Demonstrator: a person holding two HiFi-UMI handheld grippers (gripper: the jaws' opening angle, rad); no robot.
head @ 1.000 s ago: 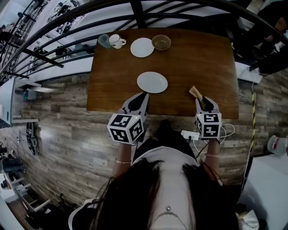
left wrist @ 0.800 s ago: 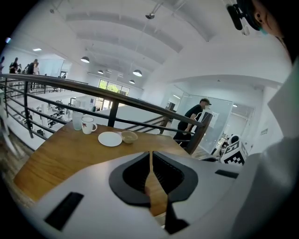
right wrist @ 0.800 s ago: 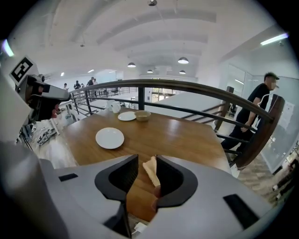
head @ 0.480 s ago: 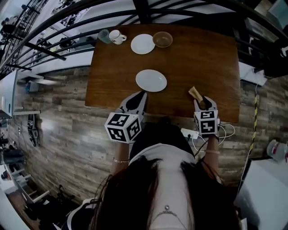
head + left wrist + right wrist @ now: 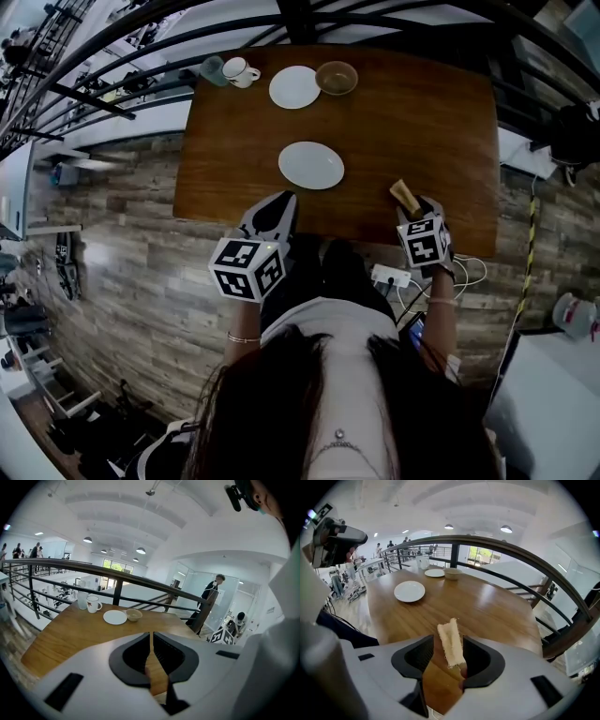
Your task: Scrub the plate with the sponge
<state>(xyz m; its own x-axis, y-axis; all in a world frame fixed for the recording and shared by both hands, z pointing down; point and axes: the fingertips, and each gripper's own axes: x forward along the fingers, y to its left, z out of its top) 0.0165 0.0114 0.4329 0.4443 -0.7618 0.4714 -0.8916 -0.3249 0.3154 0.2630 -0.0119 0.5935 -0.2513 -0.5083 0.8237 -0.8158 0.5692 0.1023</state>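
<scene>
I see a big brown wood table (image 5: 412, 122). A dark rail (image 5: 511, 550) curves round its far side.

My left gripper (image 5: 151, 637) hangs over the near edge, left of the middle; its jaws are pressed together with nothing in them. My right gripper (image 5: 449, 639) is at the near edge on the right, tipped down at the table; its jaws have just been opening and now stand wide apart.

The plate (image 5: 311, 165) lies flat near the middle of the table, a bit in front of the left gripper and well apart from the right one; nothing touches it. A far plate (image 5: 294, 86) lies by the far edge; a bowl (image 5: 337, 79) sits just beside it on the right; a white mug (image 5: 240, 70) sits on its left; a pale cup (image 5: 215, 68) stands just beside the mug.

The sponge (image 5: 451, 641) is small, tan and thin. It stands on its edge on the table between the right gripper's jaws, close to the right jaw. I cannot tell if it touches that jaw; the left jaw is apart from it, so the sponge is not pinched.
</scene>
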